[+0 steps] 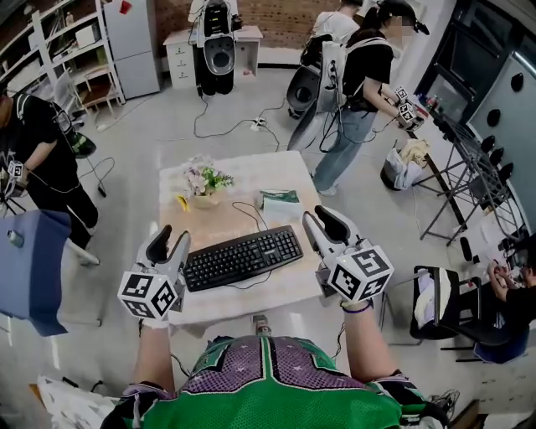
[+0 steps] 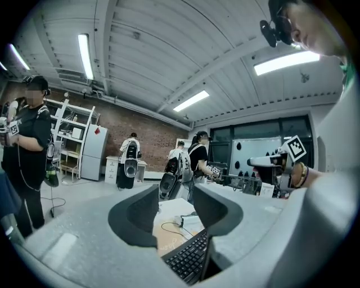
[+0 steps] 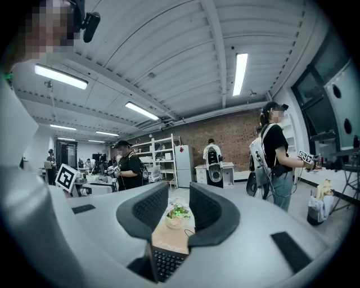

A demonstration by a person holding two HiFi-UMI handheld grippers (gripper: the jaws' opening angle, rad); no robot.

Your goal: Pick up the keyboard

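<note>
Head view: keyboard (image 1: 241,257) beside left gripper (image 1: 171,238) (gaping)

Workshop interior. Pale grey floor (image 1: 167,126) all round. Light-clothed table (image 1: 268,172) between my left gripper (image 1: 170,239) and right gripper (image 1: 325,219). Brick wall (image 1: 280,18) far ahead of both. White shelving (image 1: 63,50), fridge (image 1: 134,42) and low white cabinet (image 1: 180,59) ahead-left of left gripper. Dark-framed windows (image 2: 256,143) and black metal rack (image 1: 469,167) off to right of right gripper. Blue chair (image 1: 33,268) left of left gripper. Ribbed white ceiling (image 2: 169,50) above, strip lights (image 2: 85,56) lit.
</note>
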